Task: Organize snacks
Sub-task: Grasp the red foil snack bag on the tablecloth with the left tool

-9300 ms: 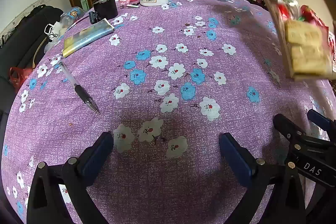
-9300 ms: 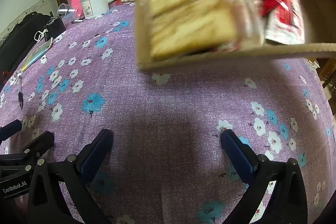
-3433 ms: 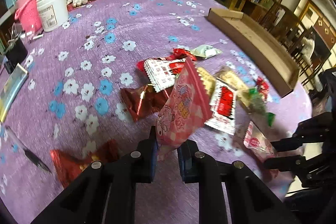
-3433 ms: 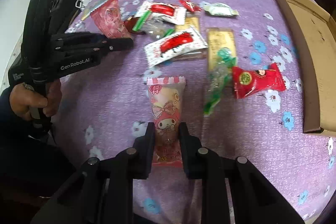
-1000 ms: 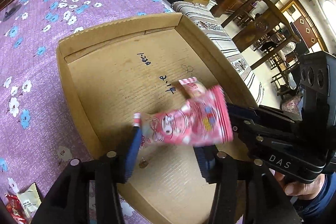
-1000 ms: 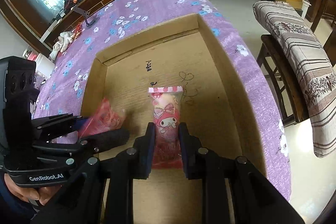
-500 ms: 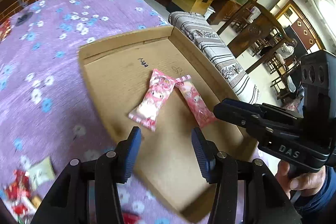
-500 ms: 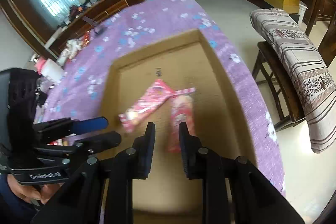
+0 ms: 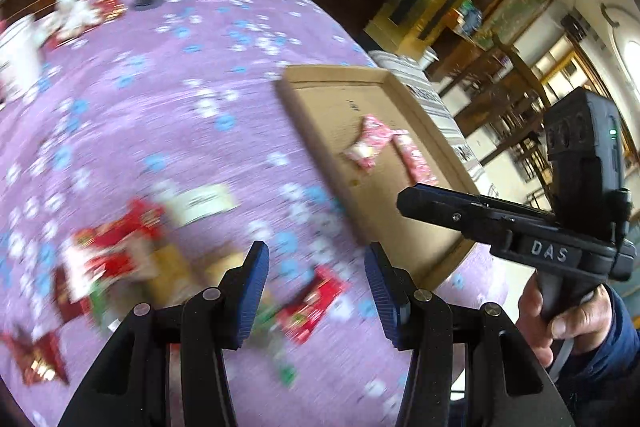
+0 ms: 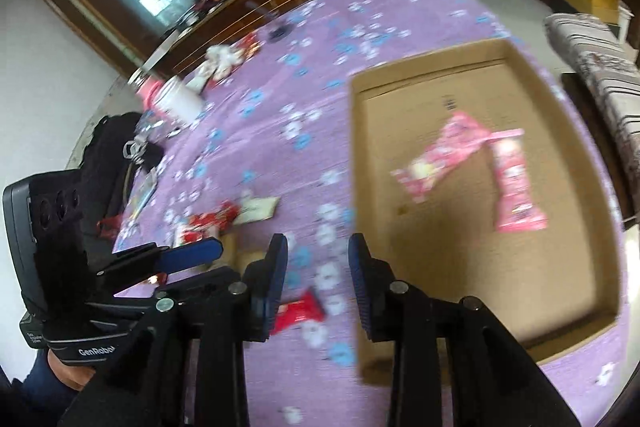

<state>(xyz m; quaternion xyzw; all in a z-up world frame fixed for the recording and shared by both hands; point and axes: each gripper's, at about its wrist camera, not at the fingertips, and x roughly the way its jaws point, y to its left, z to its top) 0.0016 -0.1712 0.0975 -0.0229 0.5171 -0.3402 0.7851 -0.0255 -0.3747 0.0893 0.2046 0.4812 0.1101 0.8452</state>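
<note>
Right wrist: red snack packet (image 10: 298, 313) below empty jaws

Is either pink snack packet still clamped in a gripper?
No. Both pink snack packets lie flat on the floor of the cardboard tray, and nothing sits between either gripper's jaws.

Purple floral tablecloth (image 9: 168, 99); brown cardboard tray (image 10: 452, 287); 2 pink snack packets (image 10: 444, 155).

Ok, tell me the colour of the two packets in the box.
Pink packets, clearest in the right wrist view.
</note>
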